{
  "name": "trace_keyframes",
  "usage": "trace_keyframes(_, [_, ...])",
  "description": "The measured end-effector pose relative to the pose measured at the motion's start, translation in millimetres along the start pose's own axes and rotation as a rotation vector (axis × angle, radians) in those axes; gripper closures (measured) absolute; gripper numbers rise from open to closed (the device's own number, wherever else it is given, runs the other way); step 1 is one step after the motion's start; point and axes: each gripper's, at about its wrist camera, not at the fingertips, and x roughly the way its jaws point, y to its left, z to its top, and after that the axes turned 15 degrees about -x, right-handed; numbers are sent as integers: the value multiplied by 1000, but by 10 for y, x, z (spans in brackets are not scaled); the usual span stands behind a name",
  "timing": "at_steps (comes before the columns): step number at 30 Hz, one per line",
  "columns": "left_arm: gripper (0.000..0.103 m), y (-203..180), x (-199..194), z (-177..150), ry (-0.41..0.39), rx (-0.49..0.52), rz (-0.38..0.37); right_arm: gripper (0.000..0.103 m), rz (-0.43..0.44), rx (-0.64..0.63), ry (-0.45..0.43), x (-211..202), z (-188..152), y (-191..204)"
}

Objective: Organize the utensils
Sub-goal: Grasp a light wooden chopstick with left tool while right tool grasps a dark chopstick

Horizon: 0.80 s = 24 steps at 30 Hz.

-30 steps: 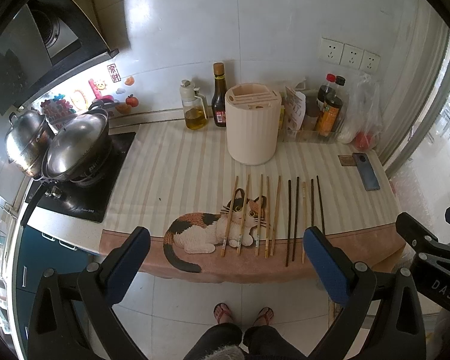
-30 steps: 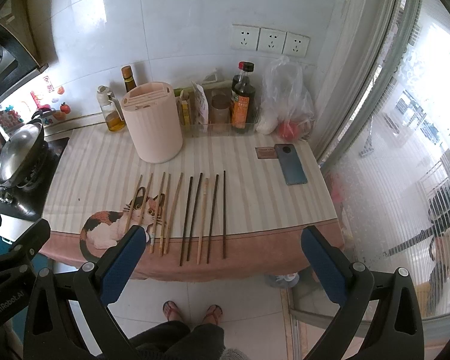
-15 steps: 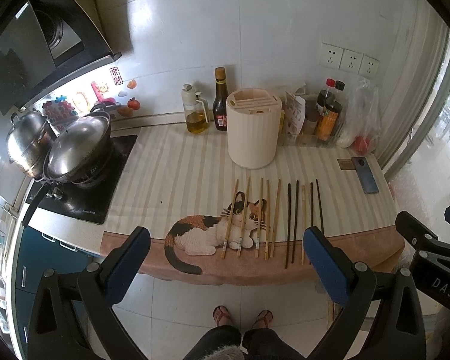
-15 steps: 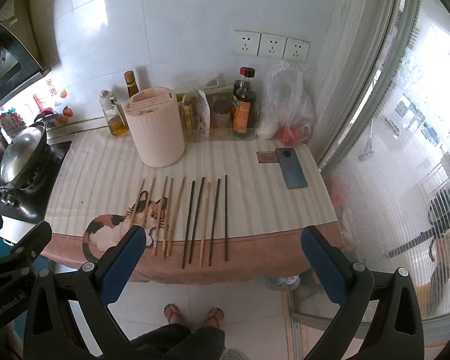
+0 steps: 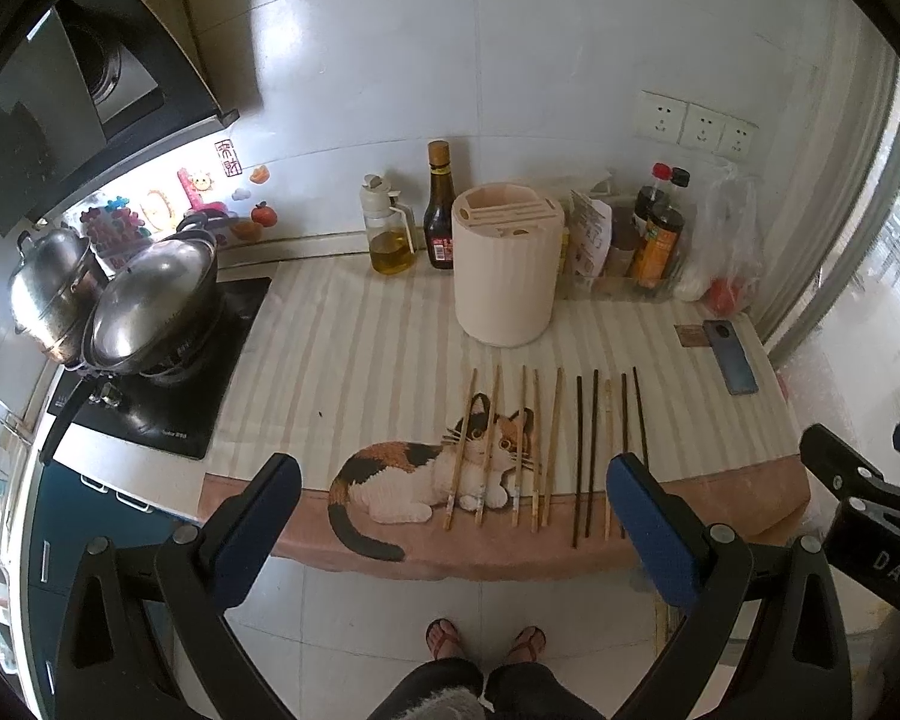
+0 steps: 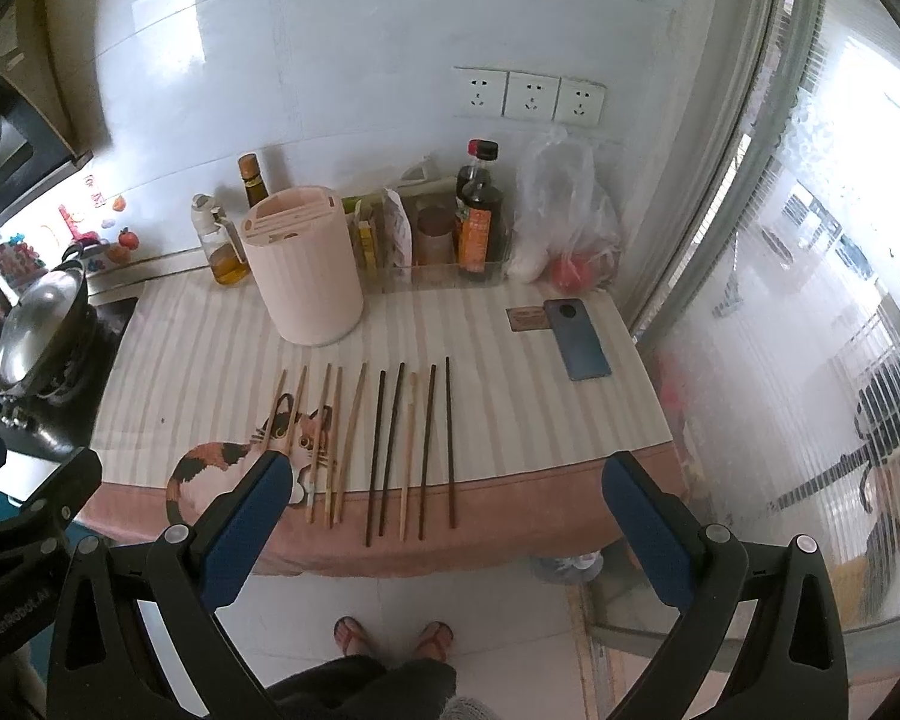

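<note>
Above a kitchen tabletop, the left hand-held gripper and right hand-held gripper hang spread wide and empty, short of a row of chopsticks.

Light and dark chopsticks lie side by side on a striped cat-print cloth, near the front edge; a slotted cream holder stands just behind. Judged best: pinch one stick mid-length, keeping clear of its neighbours. White tiles, bottles and a stove with pots surround.

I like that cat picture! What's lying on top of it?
Four light wooden chopsticks cross the calico cat picture. They cover thin strips of its face; its tail shows.
</note>
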Motion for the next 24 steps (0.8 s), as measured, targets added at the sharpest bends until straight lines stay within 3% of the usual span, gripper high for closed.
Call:
trace_keyframes(7, [0, 169, 460, 130, -40, 8, 43, 0, -13, 67, 45, 346, 23, 10])
trace_keyframes(11, [0, 238, 903, 180, -17, 30, 67, 0, -16, 123, 94, 717, 5, -3])
trace_keyframes(18, [0, 245, 1874, 127, 123, 66, 123, 0, -28, 183, 184, 1656, -85, -148])
trace_keyframes(24, [1, 95, 2737, 58, 289, 76, 139, 10, 32, 212, 316, 2590, -161, -384])
